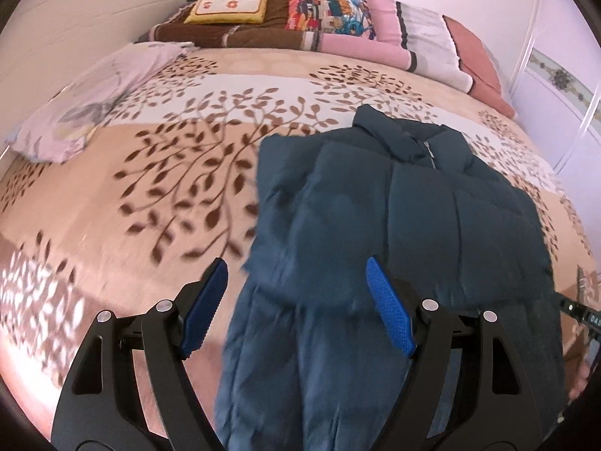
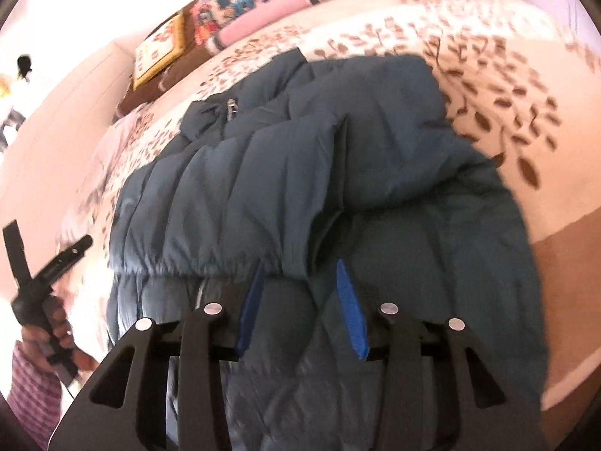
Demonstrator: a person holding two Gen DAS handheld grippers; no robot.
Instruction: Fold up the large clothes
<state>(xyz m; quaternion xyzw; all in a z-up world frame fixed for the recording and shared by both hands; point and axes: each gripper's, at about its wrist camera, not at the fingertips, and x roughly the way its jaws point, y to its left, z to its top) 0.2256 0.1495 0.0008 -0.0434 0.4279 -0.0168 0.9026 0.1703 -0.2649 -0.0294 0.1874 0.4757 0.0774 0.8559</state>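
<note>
A: Jaws on the right gripper (image 2: 300, 300) stand parted over the dark blue padded jacket (image 2: 319, 188), pads clear of the cloth. Nothing held.

B: Left gripper (image 1: 296, 304)?

A: Spread wide, empty, at the jacket's edge. Jacket lies on the leaf-print bedspread (image 1: 150, 173), one sleeve (image 2: 233, 195) folded across the front, collar toward the pillows (image 1: 413, 34).

B: Step?

A: Looks between folds. Next probably needs both pinching the hem, bottom lifted toward the collar.
</note>
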